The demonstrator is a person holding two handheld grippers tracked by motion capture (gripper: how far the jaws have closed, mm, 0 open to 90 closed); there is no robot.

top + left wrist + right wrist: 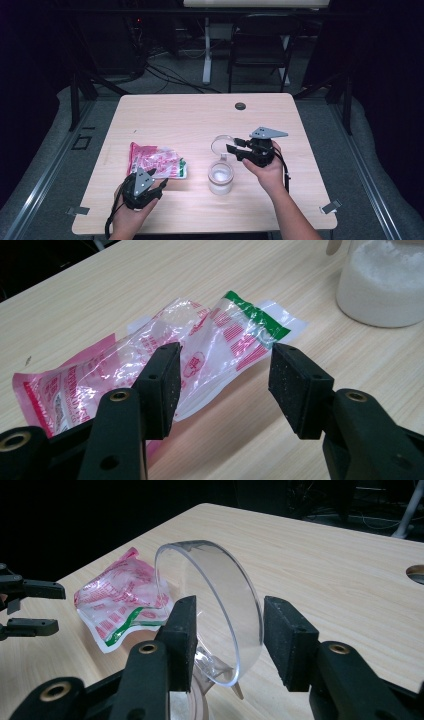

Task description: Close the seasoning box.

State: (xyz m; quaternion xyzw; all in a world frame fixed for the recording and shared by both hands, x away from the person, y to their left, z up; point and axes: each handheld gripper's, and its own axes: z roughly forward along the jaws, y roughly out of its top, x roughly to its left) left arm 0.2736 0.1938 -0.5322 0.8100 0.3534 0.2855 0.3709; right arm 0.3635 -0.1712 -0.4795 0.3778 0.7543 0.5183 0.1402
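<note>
The left gripper, lower left of the high view, holds its jaws apart just short of the pink plastic bag. At centre stands the jar of white powder. Right of it, the right gripper straddles the jar's raised clear lid, pads not pressing

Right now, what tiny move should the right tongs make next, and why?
Probably close the right tongs gently on the clear lid. It stands tipped up on its hinge between the open pads, over the jar of white grains. A grip would keep it from dropping shut. The left tongs hover open by the pink packet.
</note>
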